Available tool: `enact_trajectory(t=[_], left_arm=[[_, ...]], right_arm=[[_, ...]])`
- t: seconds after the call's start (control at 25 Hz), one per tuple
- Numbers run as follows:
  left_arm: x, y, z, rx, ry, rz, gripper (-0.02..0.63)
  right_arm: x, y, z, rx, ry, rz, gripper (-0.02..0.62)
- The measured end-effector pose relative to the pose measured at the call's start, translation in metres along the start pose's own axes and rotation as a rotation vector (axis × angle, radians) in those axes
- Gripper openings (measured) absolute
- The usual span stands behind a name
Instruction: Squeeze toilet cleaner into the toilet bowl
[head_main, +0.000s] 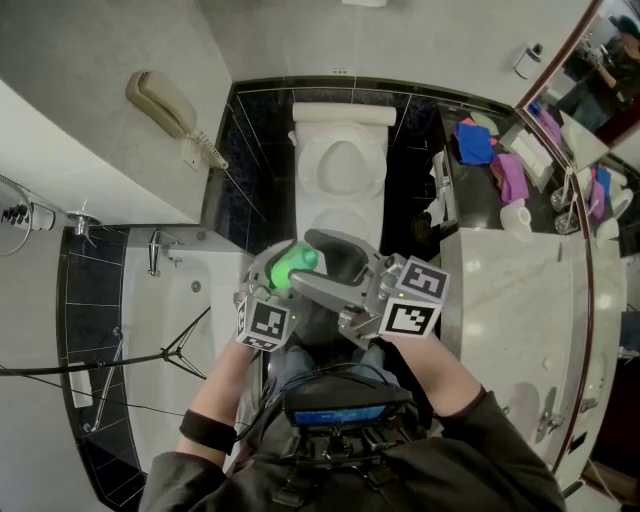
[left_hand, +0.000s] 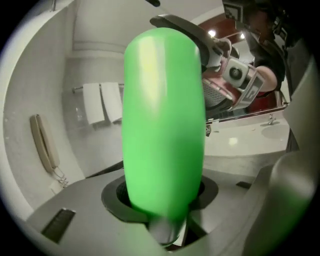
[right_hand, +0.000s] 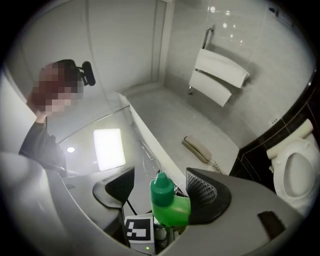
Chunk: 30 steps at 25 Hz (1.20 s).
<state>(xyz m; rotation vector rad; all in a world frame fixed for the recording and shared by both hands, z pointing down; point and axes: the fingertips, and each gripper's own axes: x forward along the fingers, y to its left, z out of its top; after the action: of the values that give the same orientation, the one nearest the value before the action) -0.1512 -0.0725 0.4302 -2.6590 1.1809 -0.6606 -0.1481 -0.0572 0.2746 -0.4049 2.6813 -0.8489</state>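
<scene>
Left gripper (left_hand: 162, 197) fingers clamp a smooth, rounded green bottle (left_hand: 162, 110). Right gripper (right_hand: 162, 189) has its ribbed fingers gaping around the cone-tipped cap (right_hand: 160, 183).

L gripper (head_main: 283, 268) holds green bottle (head_main: 292, 266), R gripper (head_main: 326, 268) jaws apart just beside it. Toilet (head_main: 341, 165) ahead, btwn bathtub (head_main: 190, 300) and counter (head_main: 500, 290).

The bottle (left_hand: 162, 125) is bright green and rounded (a darker green cap is on it), clamped in the left gripper (head_main: 283, 272). The white toilet (head_main: 342, 165) stands ahead of it, lower down.
</scene>
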Motion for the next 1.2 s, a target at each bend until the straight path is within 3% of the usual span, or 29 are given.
enact_trajectory(t=[0.12,0.2,0.4,0.56,0.72,0.92,1.2], left_arm=[[0.000,0.017,-0.001,0.005,0.018,0.101,0.193],[0.001,0.021,-0.005,0.019,0.026,0.129,0.193],[0.003,0.022,-0.010,0.059,0.041,0.138,0.193],[0.003,0.024,-0.013,0.056,0.053,0.163,0.193],[0.004,0.027,-0.015,0.045,0.062,0.165,0.192],[0.003,0.014,-0.008,0.018,0.046,0.069,0.193],[-0.006,-0.022,0.014,-0.049,0.000,-0.204,0.192]], right_arm=[[0.001,-0.004,-0.004,0.077,-0.015,-0.036,0.344],[0.001,-0.006,-0.007,0.097,-0.023,-0.050,0.338],[0.001,-0.011,-0.008,0.130,-0.033,-0.063,0.284],[0.001,-0.017,-0.011,0.130,-0.024,-0.114,0.149],[0.003,-0.020,-0.011,0.127,-0.029,-0.134,0.150],[0.002,-0.015,-0.009,0.078,-0.020,-0.085,0.152],[0.000,0.004,-0.008,-0.057,0.018,0.068,0.153]])
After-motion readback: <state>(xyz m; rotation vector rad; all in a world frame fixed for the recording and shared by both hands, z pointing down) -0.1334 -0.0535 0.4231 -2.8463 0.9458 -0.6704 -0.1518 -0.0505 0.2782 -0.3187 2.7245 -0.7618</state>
